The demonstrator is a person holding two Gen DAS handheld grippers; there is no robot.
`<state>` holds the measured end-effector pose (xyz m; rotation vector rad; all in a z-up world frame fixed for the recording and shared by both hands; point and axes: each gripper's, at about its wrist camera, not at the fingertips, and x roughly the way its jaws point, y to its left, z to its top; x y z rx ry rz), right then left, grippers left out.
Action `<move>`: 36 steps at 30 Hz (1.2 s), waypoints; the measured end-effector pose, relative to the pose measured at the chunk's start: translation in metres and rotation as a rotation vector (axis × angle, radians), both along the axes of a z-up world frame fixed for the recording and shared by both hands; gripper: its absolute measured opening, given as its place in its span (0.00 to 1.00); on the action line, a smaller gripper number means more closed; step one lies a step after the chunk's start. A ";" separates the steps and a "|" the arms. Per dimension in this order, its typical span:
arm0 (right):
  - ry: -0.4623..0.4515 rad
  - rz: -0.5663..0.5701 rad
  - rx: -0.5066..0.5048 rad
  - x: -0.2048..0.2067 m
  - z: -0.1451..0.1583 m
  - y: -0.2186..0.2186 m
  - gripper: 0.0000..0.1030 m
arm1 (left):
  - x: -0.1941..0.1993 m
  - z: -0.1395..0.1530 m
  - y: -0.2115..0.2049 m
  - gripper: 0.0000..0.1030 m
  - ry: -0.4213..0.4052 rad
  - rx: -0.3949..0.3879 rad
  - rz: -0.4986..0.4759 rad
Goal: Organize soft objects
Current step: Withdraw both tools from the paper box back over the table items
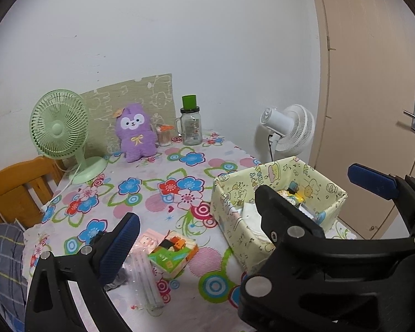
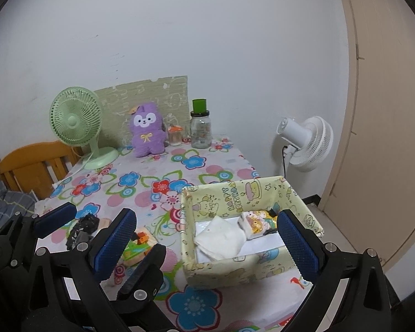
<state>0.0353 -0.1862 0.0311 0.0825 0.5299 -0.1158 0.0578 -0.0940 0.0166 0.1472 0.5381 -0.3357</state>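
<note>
Nearest to us, both claws hang open and empty over the front edge of the surface (image 2: 207, 166), its flowered cloth bare between the things – we read this as a pause between picks, each claw spread wide enough to take something soft. The left claw (image 1: 196, 238) sits above the loose items still out on the cloth: a green tissue packet (image 1: 173, 254) with a cartoon print, a clear plastic sleeve (image 1: 146, 279) beside it, and a small dark crumpled thing (image 2: 84, 231) (we cannot tell what it is). The right claw (image 2: 207, 238) frames the yellow birthday-print box (image 2: 235, 271), which stands at the right edge, within easy reach of either claw – sensibly so, since it seems to be the collecting place.

Inside the box lie a folded white cloth (image 2: 221, 238) and a printed tissue pack (image 2: 258, 225), laid flat side by side, so some sorting looks done.

Further back, propped upright against a patterned board by the wall, the purple plush (image 1: 137, 134) has not been gathered; it stands well apart from the box. Around it are a green desk fan (image 1: 59, 130) and a glass jar (image 1: 191, 126) with a green lid, hard things we judge should stay put. A white fan (image 1: 287, 130) stands beyond the surface
</note>
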 end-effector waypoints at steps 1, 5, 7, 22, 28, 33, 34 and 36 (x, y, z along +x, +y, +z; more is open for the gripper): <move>0.002 0.003 -0.003 0.000 0.000 0.003 1.00 | -0.001 0.000 0.002 1.00 0.000 0.000 0.002; 0.006 0.018 -0.003 0.000 0.000 0.012 1.00 | -0.002 -0.001 0.009 1.00 -0.007 0.003 0.013; 0.009 0.026 -0.003 0.002 0.000 0.017 1.00 | -0.002 -0.002 0.014 1.00 -0.009 0.004 0.020; 0.013 0.125 -0.008 0.018 -0.009 0.054 1.00 | 0.005 -0.011 0.050 1.00 -0.001 0.007 0.106; 0.025 0.165 0.003 0.028 -0.016 0.066 1.00 | 0.012 -0.017 0.063 1.00 0.018 -0.001 0.140; 0.040 0.185 0.002 0.037 -0.022 0.075 1.00 | 0.021 -0.024 0.075 1.00 0.049 -0.023 0.165; 0.043 0.188 0.001 0.039 -0.023 0.077 1.00 | 0.023 -0.026 0.077 1.00 0.053 -0.024 0.168; 0.050 0.194 -0.002 0.043 -0.026 0.082 1.00 | 0.026 -0.029 0.082 1.00 0.061 -0.026 0.176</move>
